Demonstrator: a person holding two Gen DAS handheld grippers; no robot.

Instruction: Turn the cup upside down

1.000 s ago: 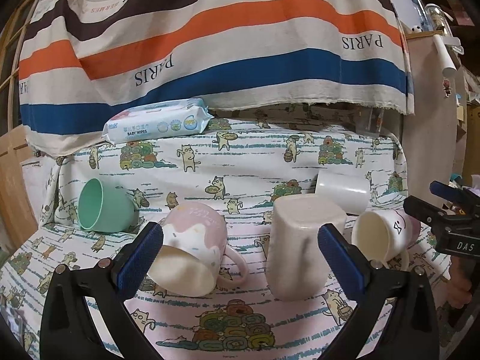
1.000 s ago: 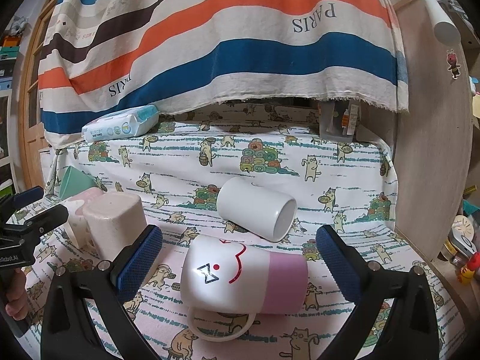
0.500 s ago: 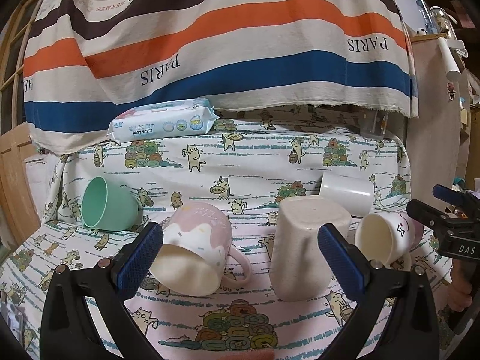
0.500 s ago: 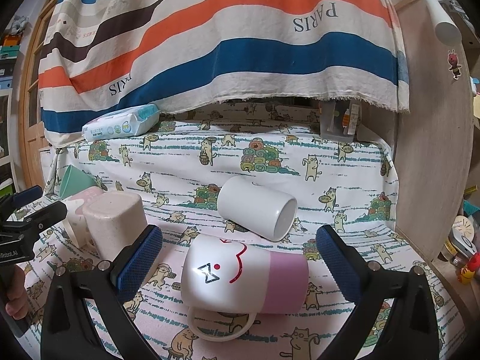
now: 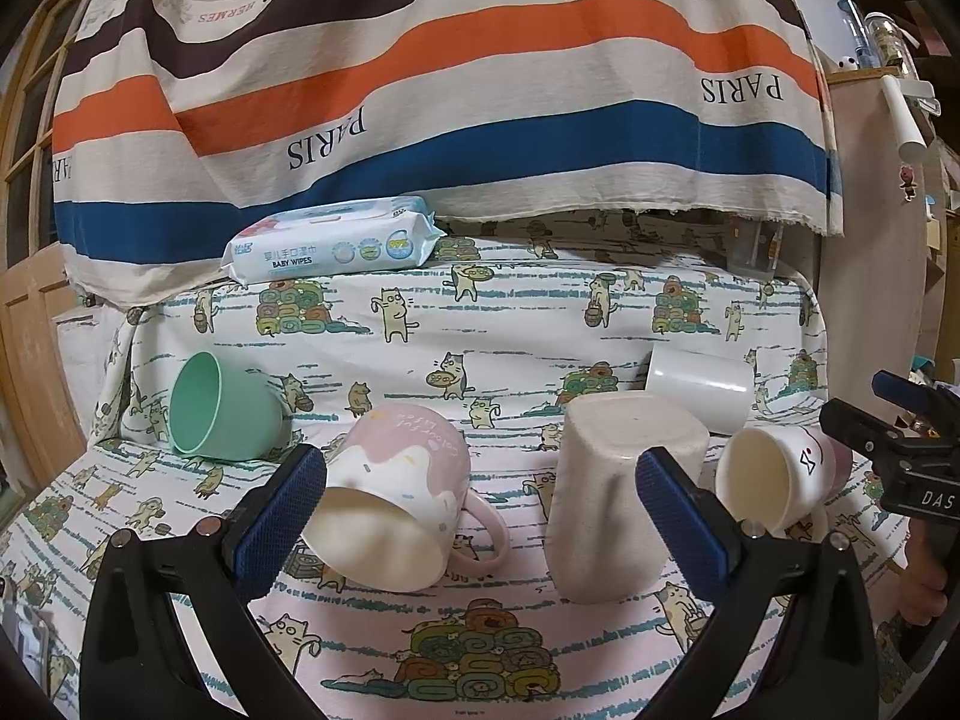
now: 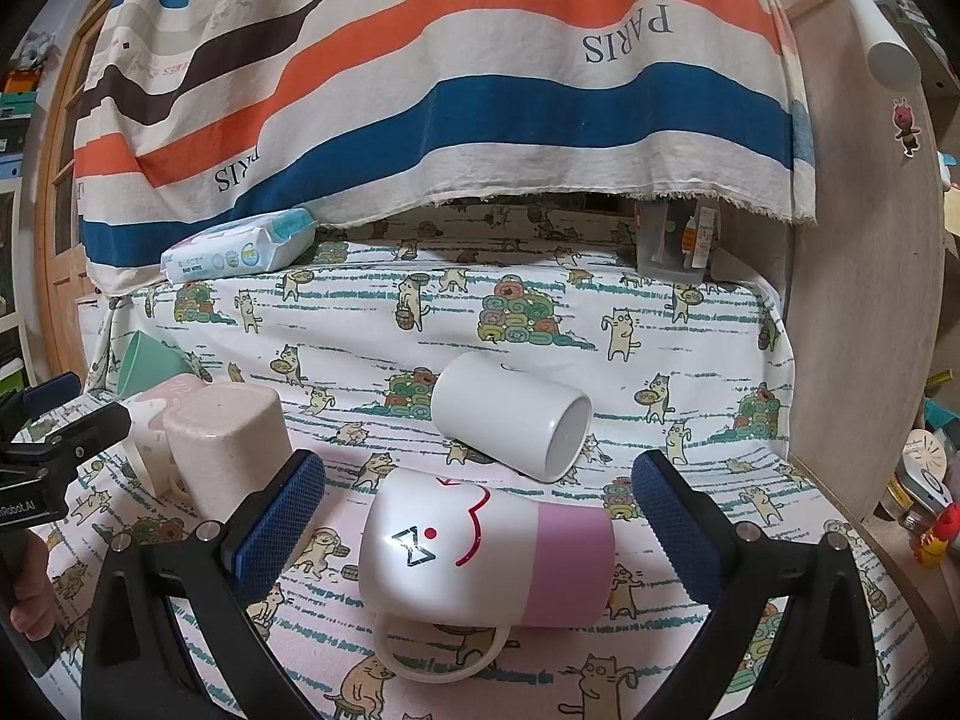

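Observation:
Several cups lie on a cat-print cloth. In the left wrist view a pink mug [image 5: 393,510] lies on its side, mouth toward me, and a beige square cup [image 5: 618,495] stands upside down; my left gripper [image 5: 480,516] is open and empty before them. A green cup [image 5: 219,408] lies at the left. In the right wrist view a white-and-pink mug with a face [image 6: 483,549] lies on its side between my open right gripper's [image 6: 477,525] fingers, untouched. A plain white cup [image 6: 510,417] lies on its side behind it. The beige cup also shows in the right wrist view [image 6: 231,444].
A pack of baby wipes [image 5: 330,246] sits at the back under a striped hanging cloth [image 5: 480,90]. A wooden panel [image 6: 864,300] stands at the right edge of the surface. A wooden door [image 5: 30,348] is at the left.
The left gripper has drawn back and risen slightly, so the cups sit a little farther away. The right gripper and its mug have not visibly moved.

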